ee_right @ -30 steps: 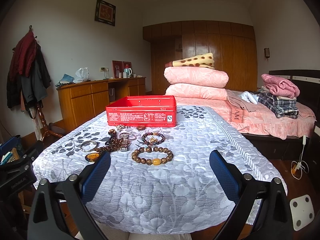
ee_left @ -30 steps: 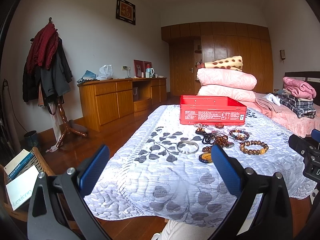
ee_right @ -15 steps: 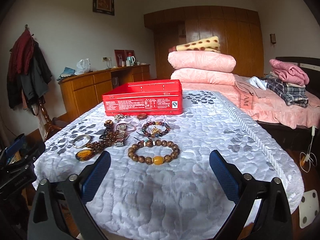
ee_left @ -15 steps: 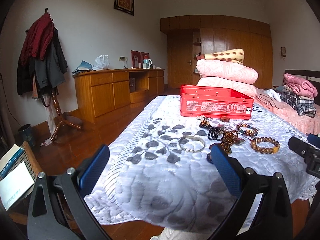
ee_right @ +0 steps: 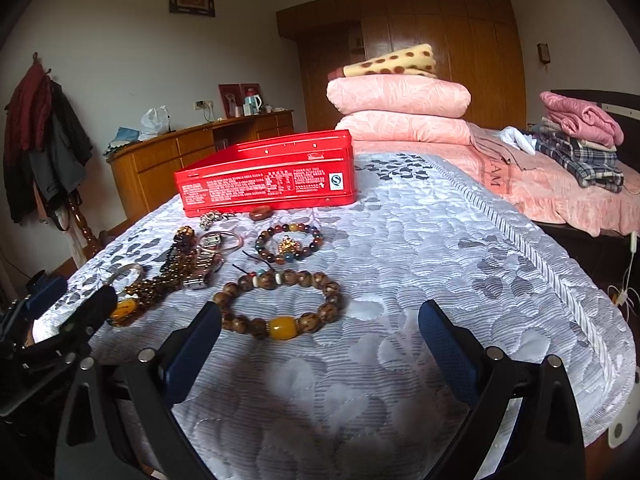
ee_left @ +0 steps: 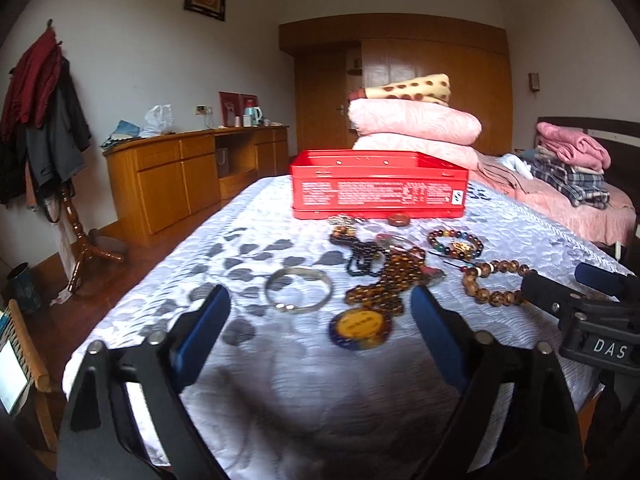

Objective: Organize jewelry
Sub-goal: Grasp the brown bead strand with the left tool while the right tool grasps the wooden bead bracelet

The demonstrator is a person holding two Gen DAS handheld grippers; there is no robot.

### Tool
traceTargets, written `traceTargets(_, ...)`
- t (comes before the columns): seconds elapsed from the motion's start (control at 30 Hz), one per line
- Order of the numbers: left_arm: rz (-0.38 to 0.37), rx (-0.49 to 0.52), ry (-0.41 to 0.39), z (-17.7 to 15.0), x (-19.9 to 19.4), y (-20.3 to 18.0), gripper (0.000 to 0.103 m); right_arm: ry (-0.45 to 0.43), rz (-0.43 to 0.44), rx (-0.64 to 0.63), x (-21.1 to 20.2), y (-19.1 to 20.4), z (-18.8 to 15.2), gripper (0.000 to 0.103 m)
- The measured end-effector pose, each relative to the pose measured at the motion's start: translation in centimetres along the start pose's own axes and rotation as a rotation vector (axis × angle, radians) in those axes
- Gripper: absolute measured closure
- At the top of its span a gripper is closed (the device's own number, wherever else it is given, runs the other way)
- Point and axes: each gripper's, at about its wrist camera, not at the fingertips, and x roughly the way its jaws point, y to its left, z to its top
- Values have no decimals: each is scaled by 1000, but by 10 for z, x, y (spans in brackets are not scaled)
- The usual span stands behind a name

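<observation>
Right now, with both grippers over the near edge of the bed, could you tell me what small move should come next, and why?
Probably ease the left gripper forward to the silver bangle. It lies alone just ahead, apart from the tangled beads, and the jaws, now closing, hold nothing. The red tin stands open behind.

Soft, even daylight fills both wrist views; no lamp or window shows in frame. The white walls [ee_left: 132,64] read bright but not blown out. A dull sheen sits on the red tin [ee_right: 268,174], with no hard glare. Broad, soft shadow pools on the quilted cover [ee_left: 304,396] at lower centre of each frame (below the dark gripper bodies). Fisheye bowing curves the wardrobe [ee_right: 420,60] and walls; black vignette eats all four corners. The left view is slightly smeared, its beads [ee_left: 384,280] soft; the right view is crisper.
</observation>
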Motion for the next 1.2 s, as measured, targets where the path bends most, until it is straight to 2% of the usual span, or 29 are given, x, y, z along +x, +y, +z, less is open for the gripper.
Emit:
traceTargets(0.33, -70, 12, 9, 14, 26, -27, 29, 4, 1, 19, 10, -13, 8, 7)
traceTargets(0.4, -79, 18, 16, 13, 31, -32, 34, 3, 3, 19, 12, -15, 9, 7)
traceTargets(0.47, -90, 19, 29, 12, 35, -33, 44, 5, 4, 20, 13, -16, 9, 7)
traceTargets(0.57, -147, 8, 62, 9, 41, -34, 53, 5, 10, 17, 15, -15, 9, 7)
traceTargets(0.6, -167, 1, 80, 9, 44, -34, 53, 6, 10, 15, 16, -15, 9, 7)
traceTargets(0.83, -174, -12, 117, 9, 50, -34, 53, 45, 3, 21, 22, -14, 11, 16)
traceTargets(0.97, -136, 36, 128, 7, 49, -43, 53, 72, -2, 20, 25, -11, 14, 19)
traceTargets(1.1, -141, 32, 132, 7, 50, -40, 52, 95, -9, 5, 29, -7, 13, 22)
traceTargets(1.2, -118, 63, 145, 7, 48, -41, 50, 103, -18, 1, 29, -6, 13, 23)
